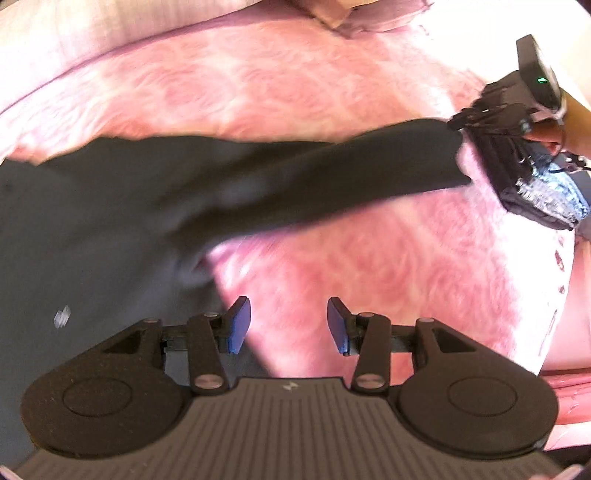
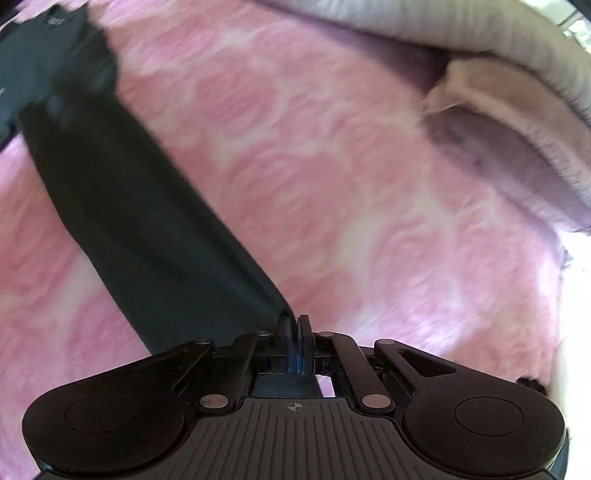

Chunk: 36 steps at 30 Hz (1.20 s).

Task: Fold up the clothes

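A dark long-sleeved garment (image 1: 110, 206) lies on a pink patterned bedspread (image 1: 280, 88). Its sleeve (image 1: 351, 173) stretches out to the right, where my right gripper (image 1: 461, 123) holds the cuff. In the right wrist view the right gripper (image 2: 294, 325) is shut on the sleeve (image 2: 140, 206), which runs taut away to the upper left toward the garment's body (image 2: 33, 55). My left gripper (image 1: 289, 325) is open and empty, hovering over the edge of the garment's body and the bedspread.
Pale pillows (image 1: 92, 33) lie along the head of the bed. A grey striped pillow (image 2: 461, 26) and a pinkish folded blanket (image 2: 509, 122) sit at the upper right of the right wrist view. The bed's edge (image 1: 565, 280) is at the right.
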Each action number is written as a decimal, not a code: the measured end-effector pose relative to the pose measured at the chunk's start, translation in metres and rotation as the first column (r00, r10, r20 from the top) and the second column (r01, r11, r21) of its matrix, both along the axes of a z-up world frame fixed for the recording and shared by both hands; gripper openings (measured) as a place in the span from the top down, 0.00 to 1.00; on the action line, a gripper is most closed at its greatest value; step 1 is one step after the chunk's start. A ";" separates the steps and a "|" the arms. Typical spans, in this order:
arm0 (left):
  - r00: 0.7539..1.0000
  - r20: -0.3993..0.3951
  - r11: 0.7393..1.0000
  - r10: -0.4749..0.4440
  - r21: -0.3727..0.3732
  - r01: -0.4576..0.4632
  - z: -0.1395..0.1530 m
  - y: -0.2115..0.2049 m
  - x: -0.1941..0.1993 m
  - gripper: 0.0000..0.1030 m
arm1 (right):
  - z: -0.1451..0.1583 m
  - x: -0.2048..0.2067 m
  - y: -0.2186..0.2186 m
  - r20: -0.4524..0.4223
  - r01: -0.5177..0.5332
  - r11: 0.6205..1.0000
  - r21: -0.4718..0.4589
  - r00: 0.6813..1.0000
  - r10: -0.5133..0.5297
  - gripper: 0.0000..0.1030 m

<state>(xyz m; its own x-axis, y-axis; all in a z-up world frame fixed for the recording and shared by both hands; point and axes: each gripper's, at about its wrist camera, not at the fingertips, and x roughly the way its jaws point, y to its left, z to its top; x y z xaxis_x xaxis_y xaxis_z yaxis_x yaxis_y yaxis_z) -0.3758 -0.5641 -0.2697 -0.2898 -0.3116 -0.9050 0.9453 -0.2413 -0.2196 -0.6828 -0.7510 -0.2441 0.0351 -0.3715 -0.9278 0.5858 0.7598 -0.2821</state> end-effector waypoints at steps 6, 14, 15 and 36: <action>1.000 0.002 1.000 -0.003 -0.003 0.003 0.002 0.000 -0.004 0.58 | -0.014 0.008 0.004 -0.080 0.029 1.000 -0.012 0.996 -0.029 0.97; 0.998 0.058 0.997 -0.036 -0.070 0.040 -0.002 -0.038 0.002 0.58 | -0.013 -0.010 0.047 0.208 0.291 0.939 0.182 0.922 -0.326 0.62; 0.995 0.077 0.994 -0.062 -0.089 0.069 -0.002 -0.051 0.000 0.58 | -0.015 -0.016 0.050 0.224 0.341 0.920 0.194 0.897 -0.380 0.61; 0.830 0.304 0.853 -0.467 -0.090 0.513 -0.054 -0.196 -0.041 0.98 | -0.040 -0.100 0.066 0.525 0.769 0.445 0.459 0.169 -0.834 0.51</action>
